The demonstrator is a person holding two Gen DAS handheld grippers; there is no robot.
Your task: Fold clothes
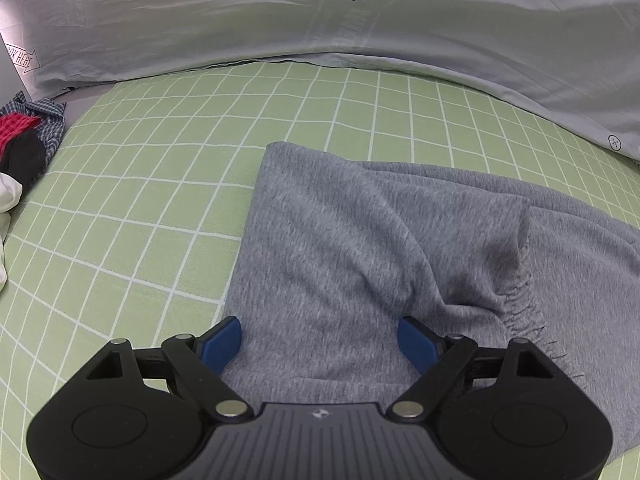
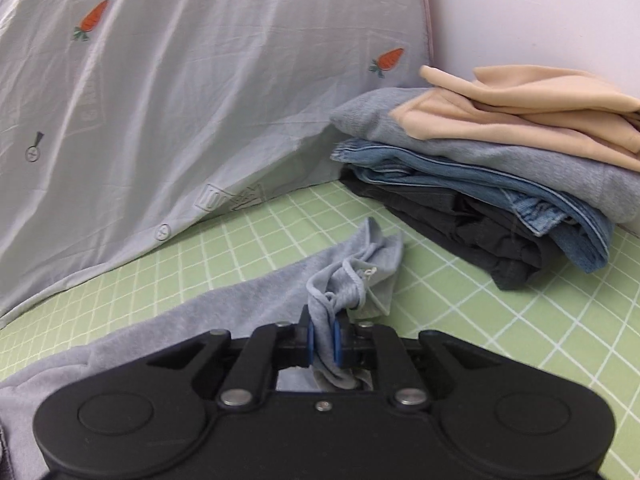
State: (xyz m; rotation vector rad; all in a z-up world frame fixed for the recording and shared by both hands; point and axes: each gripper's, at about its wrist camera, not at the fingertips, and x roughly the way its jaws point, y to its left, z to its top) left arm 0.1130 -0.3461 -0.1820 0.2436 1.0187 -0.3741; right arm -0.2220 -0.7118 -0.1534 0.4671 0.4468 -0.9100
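Hovering wide open, your left claw (image 1: pixel 320 344) straddles the grey garment (image 1: pixel 360 248) spread on the green checked bed sheet (image 1: pixel 160 160) without pinching it. Your right claw (image 2: pixel 324 340) is clamped on its bunched drawstring edge, left of the folded stack (image 2: pixel 500 168).

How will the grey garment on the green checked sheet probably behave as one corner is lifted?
Probably floppy: the grey garment already bunches and droops where the right hand-held gripper pinches it. Likely light, since a pinch on a bunched end holds it. It may drag rather than slide cleanly, as its wrinkled folds lie on the sheet.
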